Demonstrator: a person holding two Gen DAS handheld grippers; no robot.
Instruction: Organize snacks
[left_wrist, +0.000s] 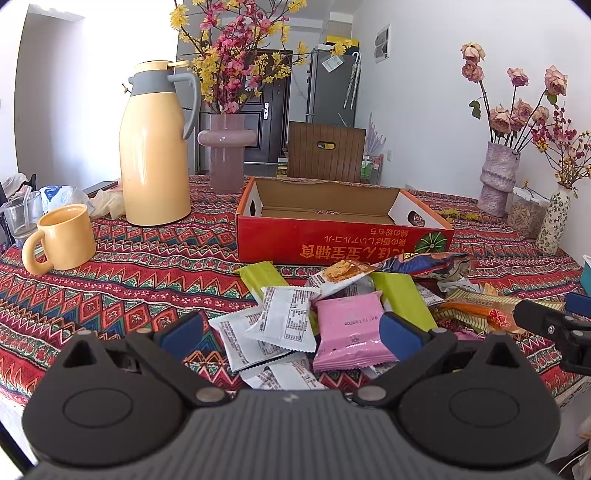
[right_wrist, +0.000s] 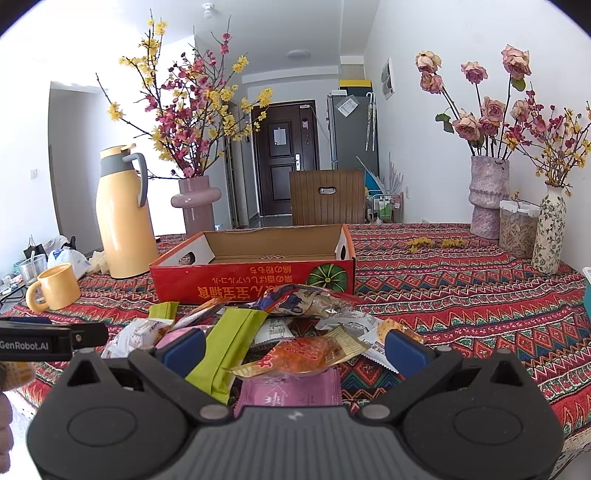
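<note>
A heap of wrapped snacks lies on the patterned tablecloth in front of a red cardboard box (left_wrist: 343, 240) (right_wrist: 255, 280) whose inside shows bare cardboard. In the left wrist view my left gripper (left_wrist: 291, 330) is open over the heap, straddling white packets (left_wrist: 284, 317) and a pink packet (left_wrist: 347, 332); green packets (left_wrist: 400, 299) lie beyond. In the right wrist view my right gripper (right_wrist: 295, 350) is open above an orange packet (right_wrist: 303, 354), a green packet (right_wrist: 229, 347) and a pink packet (right_wrist: 291, 391). Neither gripper holds anything.
A yellow thermos (left_wrist: 155, 147) and yellow mug (left_wrist: 62, 238) stand at left, a pink vase (left_wrist: 225, 151) behind them. Flower vases (right_wrist: 487, 195) and a lidded jar (right_wrist: 517, 229) line the right side. A wooden chair (right_wrist: 327, 195) stands behind the table.
</note>
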